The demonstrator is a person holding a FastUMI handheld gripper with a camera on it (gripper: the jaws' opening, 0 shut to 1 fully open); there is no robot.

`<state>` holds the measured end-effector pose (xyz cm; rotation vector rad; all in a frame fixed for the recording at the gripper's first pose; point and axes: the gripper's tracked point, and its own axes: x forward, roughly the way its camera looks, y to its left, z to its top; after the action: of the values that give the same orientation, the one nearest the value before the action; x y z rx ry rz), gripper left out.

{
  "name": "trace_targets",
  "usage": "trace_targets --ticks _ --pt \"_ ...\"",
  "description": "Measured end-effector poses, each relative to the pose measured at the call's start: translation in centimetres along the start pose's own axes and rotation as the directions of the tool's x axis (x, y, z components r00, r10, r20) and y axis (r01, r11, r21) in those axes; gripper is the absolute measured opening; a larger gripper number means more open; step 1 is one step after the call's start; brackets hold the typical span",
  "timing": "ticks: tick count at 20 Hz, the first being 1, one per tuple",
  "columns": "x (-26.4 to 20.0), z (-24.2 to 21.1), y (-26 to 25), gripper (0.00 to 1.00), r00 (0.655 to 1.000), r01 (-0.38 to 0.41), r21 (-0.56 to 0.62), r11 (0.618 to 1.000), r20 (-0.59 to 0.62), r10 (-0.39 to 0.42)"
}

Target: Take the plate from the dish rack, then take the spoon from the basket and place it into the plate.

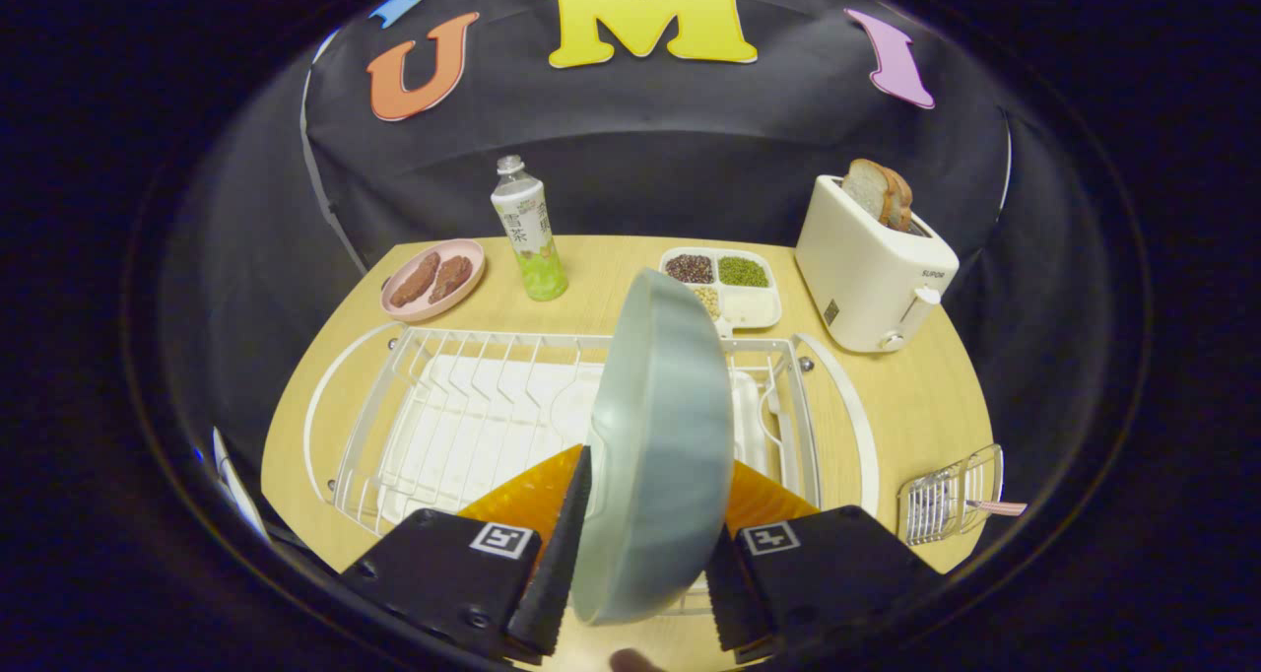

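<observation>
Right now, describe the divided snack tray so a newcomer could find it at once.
Start at the white toaster holding bread slices at the back of the wooden table. Just beside it, toward the green drink bottle, lies the white divided tray, beyond the plate the gripper holds. Unlike the pink dish, it has compartments of grains.

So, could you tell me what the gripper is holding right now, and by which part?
The gripper is shut on the plate, gripping it on edge by its lower rim, one finger on each face, above the dish rack.
</observation>
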<state>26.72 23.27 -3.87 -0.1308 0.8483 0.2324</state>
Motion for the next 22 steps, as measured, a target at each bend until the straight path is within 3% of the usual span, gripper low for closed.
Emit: trace_targets --ticks 2,6,11,15,22 --pt "0.1 0.0 -0.2 0.5 0.999 0.051 0.003 0.999 -0.005 -0.051" --pt "-0.5 0.0 -0.5 0.42 0.99 0.14 0.089 0.986 -0.022 -0.138" --pt "-1.6 1.1 -1.2 0.35 0.968 0.251 0.096 0.963 -0.019 -0.25" --pt "-3.7 2.9 -1.6 0.35 0.939 0.334 0.055 0.941 0.067 -0.337" --pt "-10.4 0.6 -0.1 0.35 0.967 0.198 0.097 0.975 0.144 -0.211"
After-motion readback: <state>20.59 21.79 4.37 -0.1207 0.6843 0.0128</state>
